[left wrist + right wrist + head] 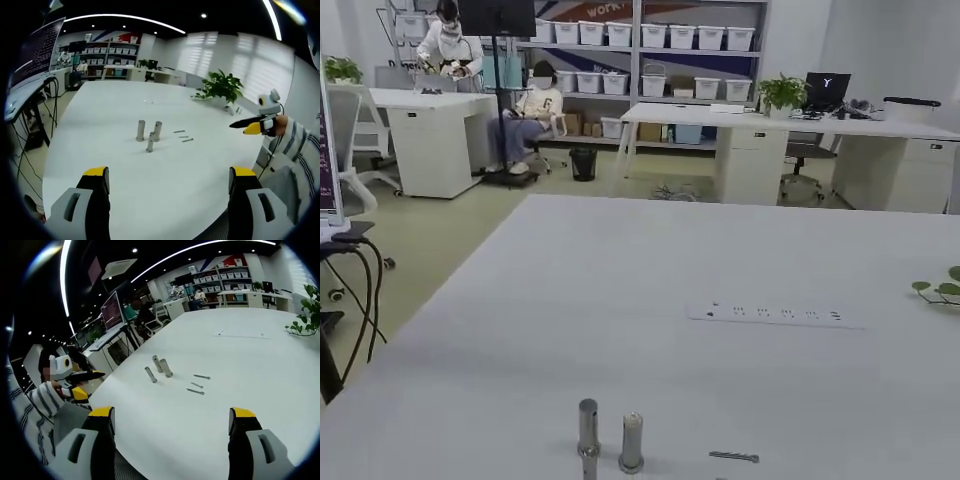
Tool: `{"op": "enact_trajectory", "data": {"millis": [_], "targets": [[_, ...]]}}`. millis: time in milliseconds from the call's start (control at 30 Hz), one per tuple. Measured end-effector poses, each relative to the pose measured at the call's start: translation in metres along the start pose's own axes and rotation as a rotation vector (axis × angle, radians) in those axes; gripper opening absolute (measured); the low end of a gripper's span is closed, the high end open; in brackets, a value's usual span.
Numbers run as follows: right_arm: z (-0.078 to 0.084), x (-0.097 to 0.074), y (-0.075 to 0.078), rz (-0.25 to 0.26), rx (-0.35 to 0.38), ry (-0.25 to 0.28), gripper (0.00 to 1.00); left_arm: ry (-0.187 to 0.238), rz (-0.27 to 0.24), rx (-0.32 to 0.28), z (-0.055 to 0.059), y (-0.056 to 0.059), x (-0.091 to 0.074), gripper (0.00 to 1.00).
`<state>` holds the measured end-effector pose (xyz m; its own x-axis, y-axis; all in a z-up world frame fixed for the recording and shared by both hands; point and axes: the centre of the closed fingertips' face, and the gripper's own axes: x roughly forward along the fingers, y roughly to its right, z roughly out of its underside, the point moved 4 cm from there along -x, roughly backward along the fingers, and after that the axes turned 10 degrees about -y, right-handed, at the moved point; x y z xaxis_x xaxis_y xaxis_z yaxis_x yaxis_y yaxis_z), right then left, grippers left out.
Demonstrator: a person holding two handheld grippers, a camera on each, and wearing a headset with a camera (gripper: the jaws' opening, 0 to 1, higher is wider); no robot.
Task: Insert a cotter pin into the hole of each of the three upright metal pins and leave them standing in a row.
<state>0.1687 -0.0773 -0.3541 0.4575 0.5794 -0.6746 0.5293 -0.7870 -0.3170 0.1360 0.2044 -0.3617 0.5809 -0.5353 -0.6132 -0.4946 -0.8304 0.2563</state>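
Metal pins (pixel 141 131) stood clustered, cotters (pixel 183 136) lay just beside them. Cotters likely light, thin, slippery; best pinched at head. Well short of pins, left gripper (pixel 169 173) and right gripper (pixel 169 413) held jaws apart, empty.

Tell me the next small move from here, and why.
Probably bring the right gripper forward and down to the nearest cotter pin. It and the left gripper are open and empty, and the three cotter pins lie loose beside the upright metal pins, none inserted yet.
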Motion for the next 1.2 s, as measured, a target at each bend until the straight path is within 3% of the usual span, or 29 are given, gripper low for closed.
{"op": "enact_trajectory", "data": {"millis": [333, 700, 800, 1000, 1200], "targets": [[0.003, -0.008, 0.012, 0.037, -0.005, -0.015, 0.93, -0.008, -0.006, -0.008, 0.002, -0.005, 0.001, 0.99], [0.006, -0.009, 0.013, 0.052, -0.007, -0.040, 0.93, 0.005, -0.034, -0.011, 0.000, -0.014, -0.002, 0.99], [0.007, -0.008, 0.014, 0.057, -0.004, -0.044, 0.93, 0.008, -0.051, -0.003, -0.001, -0.019, -0.002, 0.94], [0.005, -0.009, 0.016, 0.087, -0.018, -0.045, 0.93, 0.044, -0.055, -0.013, -0.010, -0.027, -0.005, 0.91], [0.003, -0.009, 0.013, 0.089, -0.030, -0.051, 0.93, 0.058, -0.059, 0.029, -0.022, -0.035, -0.004, 0.88]]}}
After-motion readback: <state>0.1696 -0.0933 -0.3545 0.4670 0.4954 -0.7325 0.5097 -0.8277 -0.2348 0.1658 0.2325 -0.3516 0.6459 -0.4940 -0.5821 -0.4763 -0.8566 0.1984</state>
